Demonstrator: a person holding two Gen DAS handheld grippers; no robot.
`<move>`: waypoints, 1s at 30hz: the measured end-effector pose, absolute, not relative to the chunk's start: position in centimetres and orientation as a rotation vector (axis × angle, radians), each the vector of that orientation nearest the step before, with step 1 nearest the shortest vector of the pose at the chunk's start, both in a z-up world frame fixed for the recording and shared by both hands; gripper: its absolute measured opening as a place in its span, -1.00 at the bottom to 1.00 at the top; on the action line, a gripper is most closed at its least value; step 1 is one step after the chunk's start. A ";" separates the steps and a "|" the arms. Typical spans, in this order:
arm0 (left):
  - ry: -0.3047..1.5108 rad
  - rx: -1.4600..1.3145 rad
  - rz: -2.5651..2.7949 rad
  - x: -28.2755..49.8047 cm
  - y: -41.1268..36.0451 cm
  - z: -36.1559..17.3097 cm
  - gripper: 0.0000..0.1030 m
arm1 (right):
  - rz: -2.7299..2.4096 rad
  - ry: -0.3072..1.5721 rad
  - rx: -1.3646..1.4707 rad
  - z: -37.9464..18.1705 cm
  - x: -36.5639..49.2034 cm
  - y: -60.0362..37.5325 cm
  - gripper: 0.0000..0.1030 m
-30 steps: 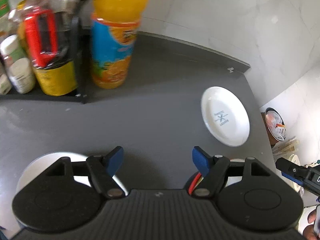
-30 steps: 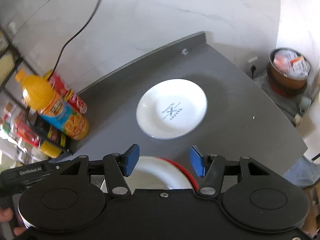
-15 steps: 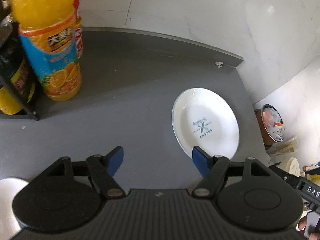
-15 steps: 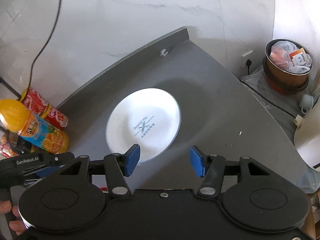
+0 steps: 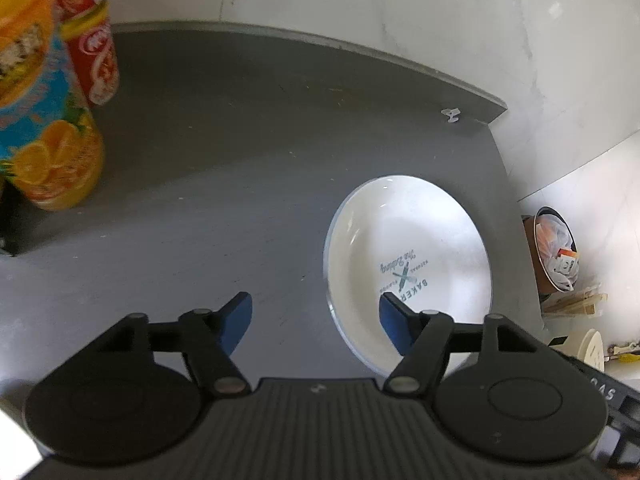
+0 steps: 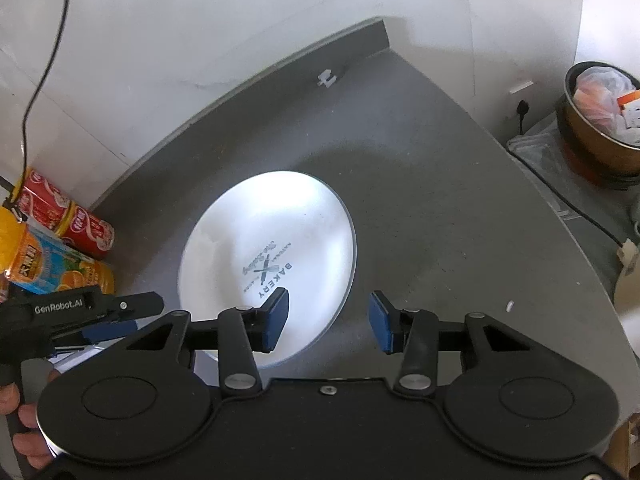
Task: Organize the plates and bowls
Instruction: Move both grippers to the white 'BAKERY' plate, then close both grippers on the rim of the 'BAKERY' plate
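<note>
The white plate (image 5: 412, 240) lies flat, face up, on the grey counter (image 5: 240, 160), at two o'clock from the left gripper (image 5: 316, 316). Both it and the right gripper (image 6: 328, 316) hover spread wide, empty, angled downward over the plate's near rim.

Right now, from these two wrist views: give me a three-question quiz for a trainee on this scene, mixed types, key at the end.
1. True or false: the round white ceramic plate with the bakery logo is held in the right tool.
2. Multiple choice: the red drink can stands A) on the plate, B) beside the orange juice bottle, C) on the floor.
3. Fill in: both the left tool and the right tool have their jaws ____.

Key: 1 false, the plate lies flat on the dark grey countertop; 2 B; 3 open.
</note>
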State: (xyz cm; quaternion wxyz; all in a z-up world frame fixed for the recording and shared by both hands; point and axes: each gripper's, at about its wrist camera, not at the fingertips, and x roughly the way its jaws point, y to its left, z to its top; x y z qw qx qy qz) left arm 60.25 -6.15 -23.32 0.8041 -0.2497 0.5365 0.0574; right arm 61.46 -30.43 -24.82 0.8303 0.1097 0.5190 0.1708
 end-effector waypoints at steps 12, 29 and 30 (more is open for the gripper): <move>1.218 -0.551 0.125 63.3 -7.1 -26.6 -0.33 | 0.376 1.173 0.244 -28.0 63.7 -30.2 -0.39; 1.231 -0.528 0.135 64.6 -7.7 -27.5 -0.71 | 0.398 1.156 0.243 -29.7 65.1 -29.7 -0.72; 1.227 -0.527 0.127 64.5 -7.8 -27.4 -0.73 | 0.402 1.143 0.225 -29.5 64.9 -29.7 -0.72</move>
